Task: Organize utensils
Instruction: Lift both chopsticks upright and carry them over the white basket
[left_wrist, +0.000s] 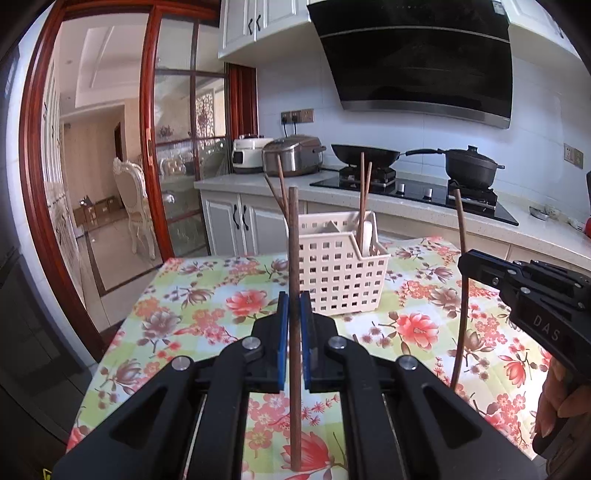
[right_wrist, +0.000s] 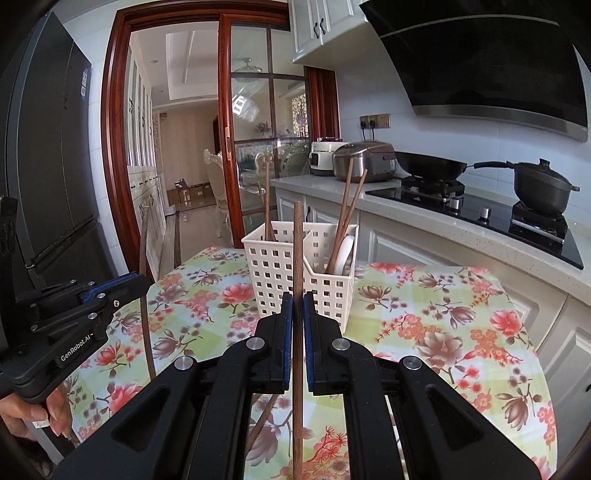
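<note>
Both the left gripper (left_wrist: 294, 308) and the right gripper (right_wrist: 297, 308) pinch one upright chopstick (left_wrist: 294, 258) each before the basket (left_wrist: 340, 273), and only the right view shows the fridge (right_wrist: 48, 147).

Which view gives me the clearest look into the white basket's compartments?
The right wrist view: the basket shows its divider and chopsticks in both compartments. In the left wrist view, the basket is turned corner-on, partly hidden behind the held chopstick.

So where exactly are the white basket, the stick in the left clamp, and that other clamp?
white basket (left_wrist: 340, 280): left wrist view, on its front lattice wall.
chopstick (left_wrist: 293, 236): left wrist view, on the shaft above the left gripper (left_wrist: 294, 314).
right gripper (left_wrist: 476, 264): left wrist view, at its finger ends.
</note>
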